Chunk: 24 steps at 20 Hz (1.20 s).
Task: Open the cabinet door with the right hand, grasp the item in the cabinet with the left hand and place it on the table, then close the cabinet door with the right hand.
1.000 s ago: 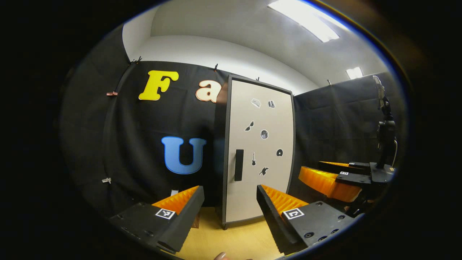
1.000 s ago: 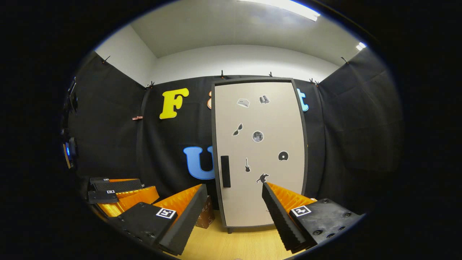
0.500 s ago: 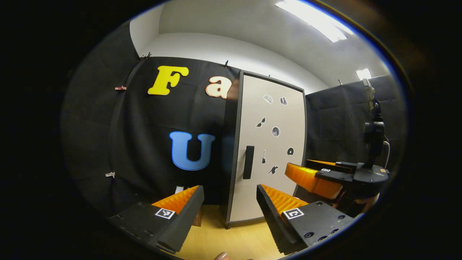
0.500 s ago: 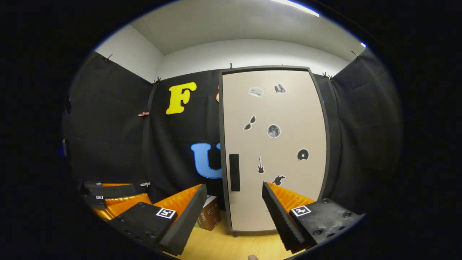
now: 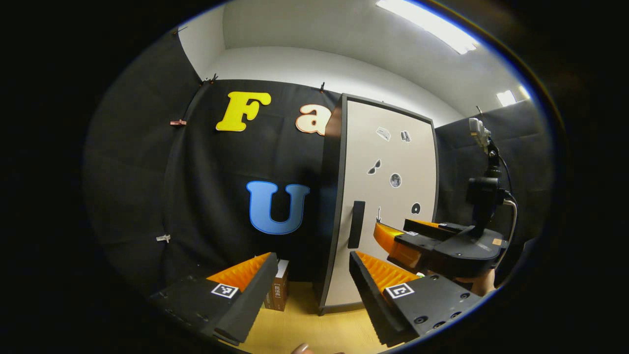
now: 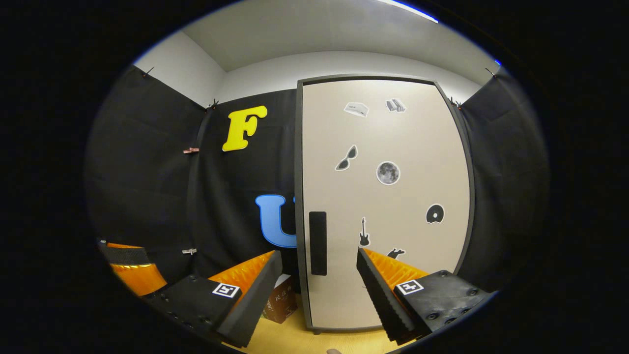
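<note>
— Which step is running?
— Opening: the right gripper (image 6: 319, 285), fingers spread, is facing the shut cabinet door (image 6: 383, 196) near its handle (image 6: 318, 243).
— And next?
— Pinching that handle. The left gripper (image 5: 312, 287) is waiting spread; the item is hidden inside.

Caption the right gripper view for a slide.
Open right gripper faces the closed cabinet door, its dark handle between the fingers, untouched.

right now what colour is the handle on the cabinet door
Black: the handle is a dark vertical bar on the beige cabinet door, clearest in the right gripper view.
</note>
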{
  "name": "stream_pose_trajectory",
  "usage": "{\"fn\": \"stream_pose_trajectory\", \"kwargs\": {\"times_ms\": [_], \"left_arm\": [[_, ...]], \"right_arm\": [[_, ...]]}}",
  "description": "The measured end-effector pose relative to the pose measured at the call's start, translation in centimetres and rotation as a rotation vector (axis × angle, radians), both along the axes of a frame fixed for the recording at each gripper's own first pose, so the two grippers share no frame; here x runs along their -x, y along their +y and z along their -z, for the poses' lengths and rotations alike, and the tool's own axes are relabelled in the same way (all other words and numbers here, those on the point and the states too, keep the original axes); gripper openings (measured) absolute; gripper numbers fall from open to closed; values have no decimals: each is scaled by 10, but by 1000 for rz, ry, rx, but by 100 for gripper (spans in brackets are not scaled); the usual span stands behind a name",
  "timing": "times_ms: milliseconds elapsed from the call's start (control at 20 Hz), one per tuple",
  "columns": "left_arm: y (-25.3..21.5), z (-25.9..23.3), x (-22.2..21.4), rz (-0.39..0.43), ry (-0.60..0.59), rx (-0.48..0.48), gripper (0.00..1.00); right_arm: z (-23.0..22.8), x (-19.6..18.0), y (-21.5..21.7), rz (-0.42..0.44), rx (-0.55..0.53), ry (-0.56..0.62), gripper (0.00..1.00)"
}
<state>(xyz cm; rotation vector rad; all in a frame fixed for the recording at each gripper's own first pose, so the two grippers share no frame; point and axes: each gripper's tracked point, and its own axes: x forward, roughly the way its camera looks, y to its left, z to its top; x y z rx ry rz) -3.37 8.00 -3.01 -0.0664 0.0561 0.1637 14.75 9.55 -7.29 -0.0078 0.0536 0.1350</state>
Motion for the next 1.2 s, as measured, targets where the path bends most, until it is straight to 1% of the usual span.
{"fn": "stream_pose_trajectory", "kwargs": {"times_ms": [200,400,550,600,650,700,850,1050,1100,1150,1200], "left_arm": [[9,2,8,-58,10,-6,93],[11,6,13,-79,-5,51,93],[25,12,19,-114,-6,103,93],[31,13,20,-133,-2,104,93],[37,13,22,-150,3,94,93],[42,16,24,-166,11,80,93],[51,18,24,-192,26,56,93],[59,23,25,-208,42,63,93],[62,25,25,-217,49,58,93],[66,26,26,-224,55,53,93],[68,27,26,-228,60,51,93]], "right_arm": [[16,-31,-1,23,8,11,99],[30,-58,-4,49,-7,31,99],[37,-73,-4,49,0,35,99],[40,-76,-3,52,2,34,91],[42,-81,-3,56,4,31,87],[44,-85,-3,62,6,31,84],[54,-98,1,63,-3,48,84],[69,-115,0,91,45,56,84],[69,-118,-1,104,45,57,73],[69,-121,2,99,36,53,66],[71,-123,6,95,30,56,50]]}}
